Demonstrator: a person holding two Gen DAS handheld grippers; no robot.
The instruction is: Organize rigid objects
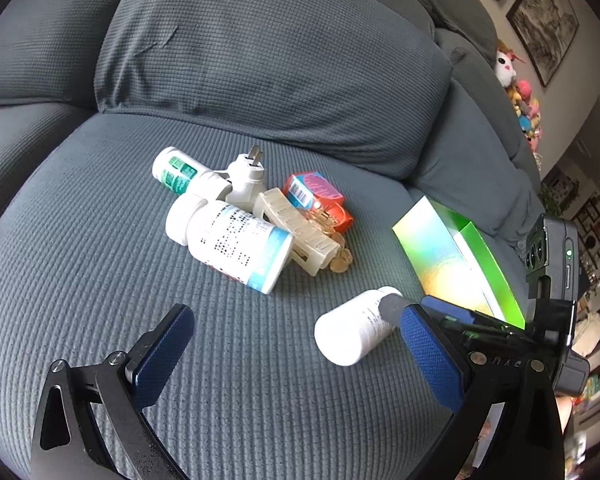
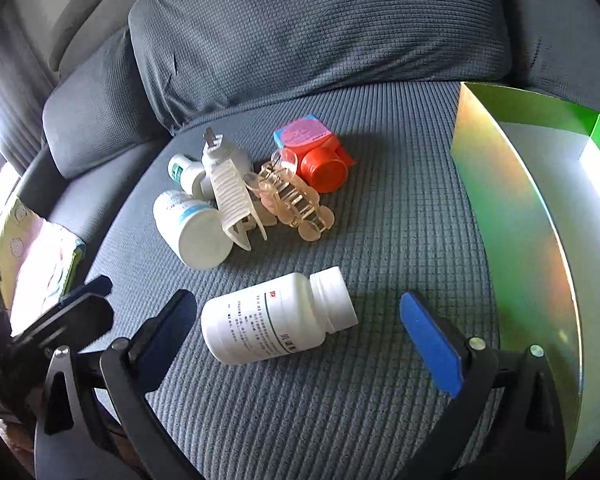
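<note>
Right wrist view: right gripper (image 2: 298,332) spread to full width, blue pads well clear on both sides of the white pill bottle (image 2: 276,318), no pad contact. Bottle lying on its side on the grey sofa seat cushion (image 2: 380,240), cap pointing right toward the green iridescent box (image 2: 512,208), red mark and printed text on the label facing up. Nothing gripped.

Left wrist view: left gripper (image 1: 296,354) also released, pads wide apart, bare cushion between them, empty. Same white pill bottle (image 1: 354,330) seen just inside the right-hand pad, its cap end partly covered by a finger of the other gripper (contact there not resolvable). Green iridescent box (image 1: 456,248) standing open at the right edge of the seat.

Clutter pile mid-cushion, well apart from both sets of pads:
- large white bottle with blue band (image 1: 230,242) on its side
- small white bottle with green label (image 1: 176,170) behind it
- white plug adapter (image 1: 246,176), prongs up
- cream hair claw clip (image 1: 296,232) leaning on the large bottle
- clear amber hair claw clip (image 2: 290,202) beside it
- orange and blue packet (image 1: 314,190) with an orange cap (image 2: 324,170) at the back

Grey back cushion (image 1: 260,52) behind the pile.
</note>
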